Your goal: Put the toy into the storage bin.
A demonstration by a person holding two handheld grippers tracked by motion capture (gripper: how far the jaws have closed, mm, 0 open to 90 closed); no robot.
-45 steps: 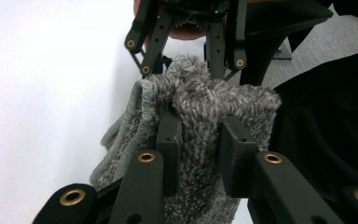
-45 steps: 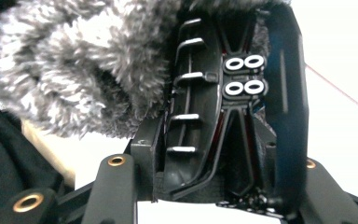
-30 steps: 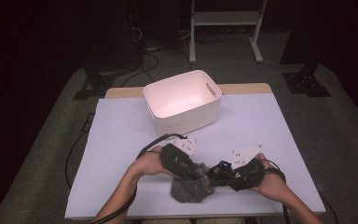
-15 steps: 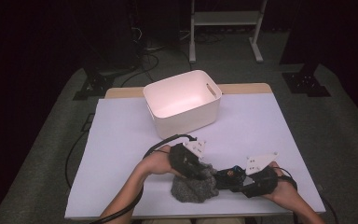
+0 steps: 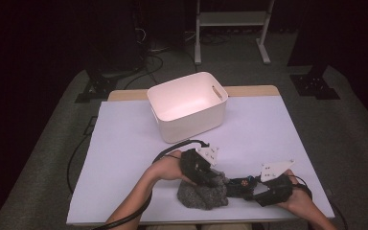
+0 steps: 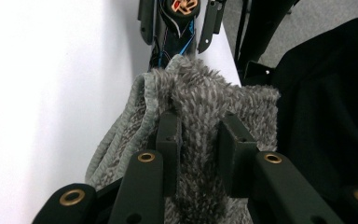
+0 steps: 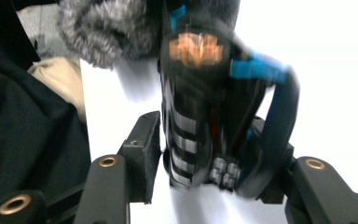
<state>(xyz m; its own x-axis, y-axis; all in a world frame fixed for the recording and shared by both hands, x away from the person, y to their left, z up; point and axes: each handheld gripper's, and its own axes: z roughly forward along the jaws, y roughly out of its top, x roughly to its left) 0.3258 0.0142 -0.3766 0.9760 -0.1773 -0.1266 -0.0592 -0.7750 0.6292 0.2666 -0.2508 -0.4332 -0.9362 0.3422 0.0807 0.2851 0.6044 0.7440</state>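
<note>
A grey fluffy cloth [image 5: 202, 195] lies bunched near the table's front edge. My left gripper [image 5: 210, 179] reaches into it from above. Its jaws pinch a fold of the cloth [image 6: 200, 121], so my left gripper [image 6: 199, 140] is shut on it. A black toy [image 5: 241, 184] with an orange emblem and blue parts lies on the table just right of the cloth. My right gripper [image 5: 252, 187] points left at it. The toy [image 7: 200, 93] sits between the jaws of my right gripper [image 7: 209, 140], which have just been opening; the left pad [image 7: 144, 154] stands just off its side.
A white plastic bin [image 5: 188, 106] stands empty at the back middle of the white table [image 5: 124, 143]. The person's dark clothing [image 6: 326, 116] lies just past the table's front edge. Cables and stand legs are on the floor behind.
Both hands have shifted to the right. The right gripper has sunk towards the table with the toy, and its jaws have spread. The left gripper keeps its pinch on the cloth.
</note>
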